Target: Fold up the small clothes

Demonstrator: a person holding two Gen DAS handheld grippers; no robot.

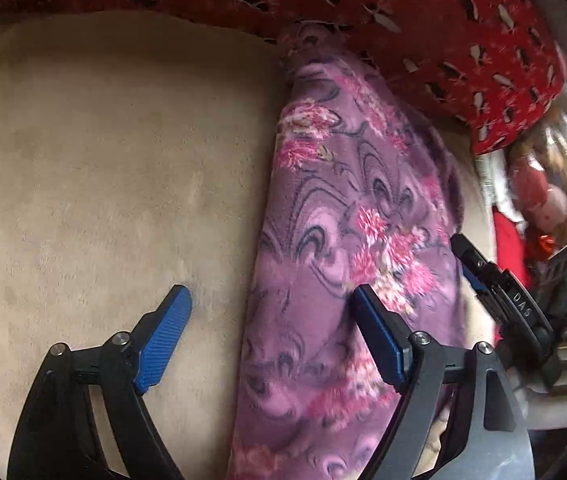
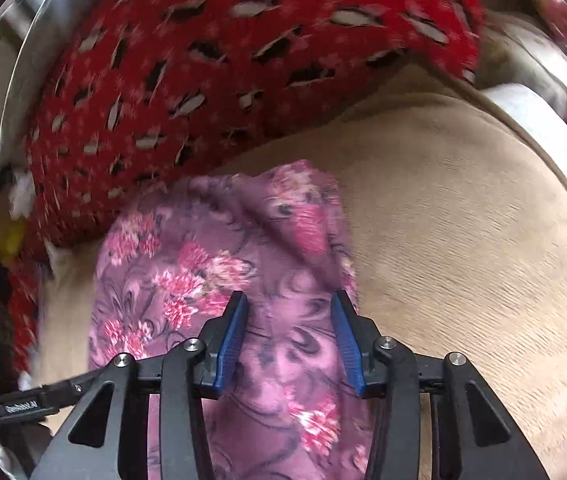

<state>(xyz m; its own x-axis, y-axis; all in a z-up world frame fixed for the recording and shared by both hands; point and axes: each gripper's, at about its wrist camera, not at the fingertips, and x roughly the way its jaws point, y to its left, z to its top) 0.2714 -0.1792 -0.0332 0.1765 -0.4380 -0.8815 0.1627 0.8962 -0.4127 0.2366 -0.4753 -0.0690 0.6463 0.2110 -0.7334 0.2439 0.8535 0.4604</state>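
Observation:
A purple fleece garment (image 1: 355, 200) with pink flowers lies folded in a long strip on a beige cushion (image 1: 103, 160). My left gripper (image 1: 271, 292) is wide open astride the strip's left edge. One blue pad (image 1: 167, 332) hangs over bare cushion, the other over the cloth. In the right wrist view the same garment (image 2: 223, 264) lies below my right gripper (image 2: 289, 296). Its jaws stand partly apart just over the cloth, and the pads do not press on it. The garment's far end is bunched against a red cushion.
A red patterned cushion (image 1: 403, 20) (image 2: 203, 60) runs along the back, touching the garment's far end. Bare beige cushion (image 2: 463, 240) stretches to the right of the cloth. A doll and red items (image 1: 543, 200) sit beyond the seat's right edge.

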